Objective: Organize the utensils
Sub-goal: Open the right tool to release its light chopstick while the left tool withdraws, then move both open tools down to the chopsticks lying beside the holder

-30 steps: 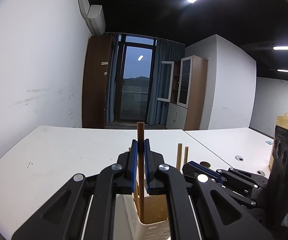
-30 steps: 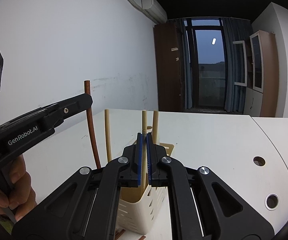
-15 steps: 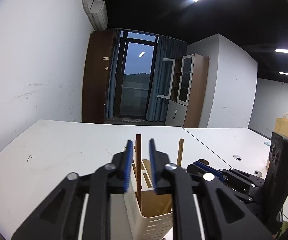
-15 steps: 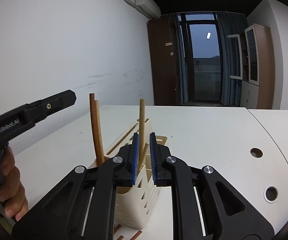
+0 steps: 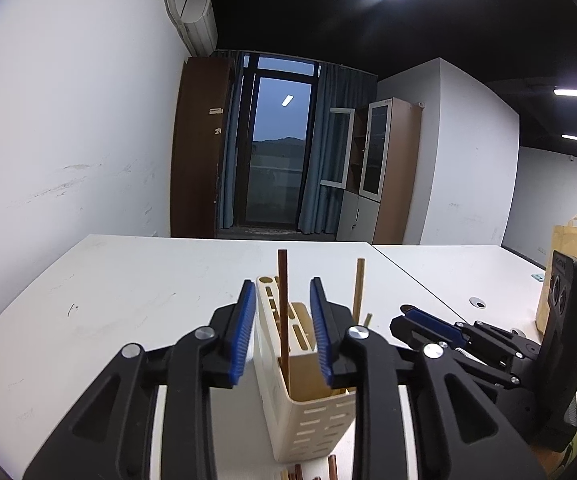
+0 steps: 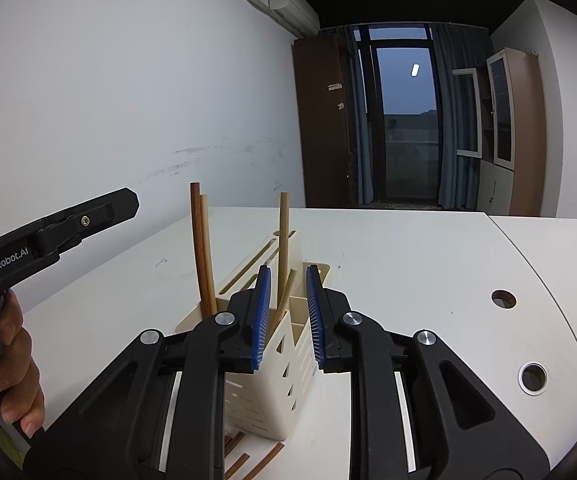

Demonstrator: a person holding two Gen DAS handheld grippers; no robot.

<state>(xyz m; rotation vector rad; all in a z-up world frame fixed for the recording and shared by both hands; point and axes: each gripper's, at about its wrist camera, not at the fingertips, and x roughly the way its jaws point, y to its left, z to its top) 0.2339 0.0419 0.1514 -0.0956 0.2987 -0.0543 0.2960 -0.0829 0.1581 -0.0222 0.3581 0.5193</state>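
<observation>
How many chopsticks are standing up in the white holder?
3 show clearly. A dark brown chopstick and a pale chopstick stand together at the holder's left end. Another pale one stands between the open right gripper's fingers. A short tip beside it may be a fourth.

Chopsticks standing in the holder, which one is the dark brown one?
The dark brown chopstick stands between the open left gripper's fingers, in the cream holder. The other chopsticks standing there are pale tan.
</observation>
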